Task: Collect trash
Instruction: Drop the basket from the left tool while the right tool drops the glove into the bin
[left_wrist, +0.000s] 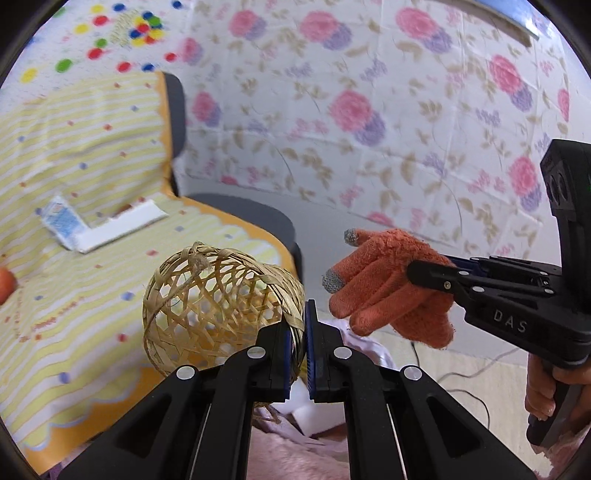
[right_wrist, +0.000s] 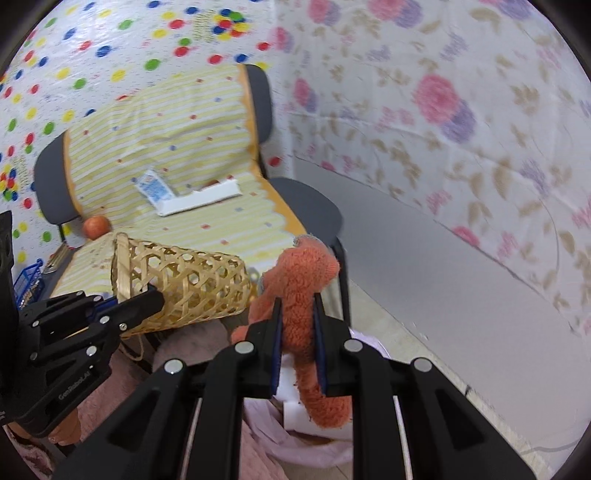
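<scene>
My left gripper (left_wrist: 297, 350) is shut on the rim of a woven bamboo basket (left_wrist: 218, 306), held in the air on its side. My right gripper (right_wrist: 297, 347) is shut on an orange knit glove (right_wrist: 303, 295); in the left wrist view the glove (left_wrist: 384, 284) hangs from the right gripper (left_wrist: 417, 275) just right of the basket. The basket also shows in the right wrist view (right_wrist: 184, 288), left of the glove. On the chair seat lie a white L-shaped foam strip (right_wrist: 199, 201) and a blue-and-white wrapper (right_wrist: 153, 188).
A chair (right_wrist: 310, 206) with a yellow striped cover (right_wrist: 166, 129) stands against the dotted wall. An orange fruit (right_wrist: 96, 227) rests on the seat's far left. A blue crate (right_wrist: 27, 278) is at the left. White foam pieces (right_wrist: 291, 402) and pink cloth (right_wrist: 295, 446) lie below.
</scene>
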